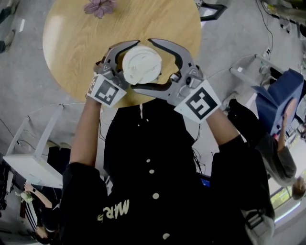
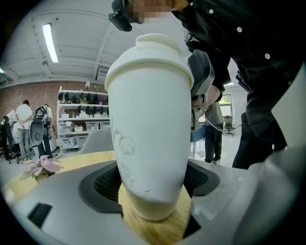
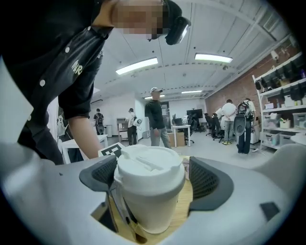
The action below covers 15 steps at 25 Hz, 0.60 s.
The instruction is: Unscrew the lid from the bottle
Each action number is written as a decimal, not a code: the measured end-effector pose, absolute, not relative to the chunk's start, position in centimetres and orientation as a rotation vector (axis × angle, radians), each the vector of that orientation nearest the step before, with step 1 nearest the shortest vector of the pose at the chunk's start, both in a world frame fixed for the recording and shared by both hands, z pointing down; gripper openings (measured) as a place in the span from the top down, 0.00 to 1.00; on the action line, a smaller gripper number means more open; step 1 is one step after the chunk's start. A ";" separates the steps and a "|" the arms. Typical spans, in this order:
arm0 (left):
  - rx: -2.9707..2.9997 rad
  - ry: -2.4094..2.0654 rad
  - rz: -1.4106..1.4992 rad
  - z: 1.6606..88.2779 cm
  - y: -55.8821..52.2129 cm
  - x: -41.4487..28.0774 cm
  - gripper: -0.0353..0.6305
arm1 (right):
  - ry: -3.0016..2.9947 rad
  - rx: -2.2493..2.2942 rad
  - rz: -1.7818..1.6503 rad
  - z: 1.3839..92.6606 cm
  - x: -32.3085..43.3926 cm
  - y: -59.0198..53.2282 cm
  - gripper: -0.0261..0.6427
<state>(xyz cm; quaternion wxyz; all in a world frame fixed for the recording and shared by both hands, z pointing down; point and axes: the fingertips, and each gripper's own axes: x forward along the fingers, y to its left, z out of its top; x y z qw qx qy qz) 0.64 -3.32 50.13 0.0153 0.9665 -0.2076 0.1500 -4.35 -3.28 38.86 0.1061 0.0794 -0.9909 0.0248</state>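
At the lower edge of the head view, a black buttoned jacket fills the frame, and both forearms reach up-frame to the grippers, each bearing a marker cube. Left gripper: jaws closed on the lower body of the white bottle, dark pads pressed against both sides. This contact appears only in the left gripper view, since from above the lid covers it. Right gripper: jaws spread wide around the lid, which stands between them. The right gripper view shows a clear gap at the frame-right pad, so nothing is clamped. Only the head view places the bottle over the near rim of the round wooden table, at frame centre. Farther up-frame a pinkish flower lies on the table. Beyond, the left gripper view shows storage shelves against a brick wall; the right gripper view shows a standing person in an open workroom.
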 end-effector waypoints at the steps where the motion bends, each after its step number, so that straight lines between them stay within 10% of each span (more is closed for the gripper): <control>1: 3.008 -0.645 0.467 50.2 -3.3 0.6 0.38 | -2.917 0.198 0.068 39.0 -4.5 -3.1 0.26; 15: 3.007 -0.636 0.465 50.4 -3.2 0.1 0.38 | -2.810 -0.561 0.062 39.7 -5.0 -1.6 0.29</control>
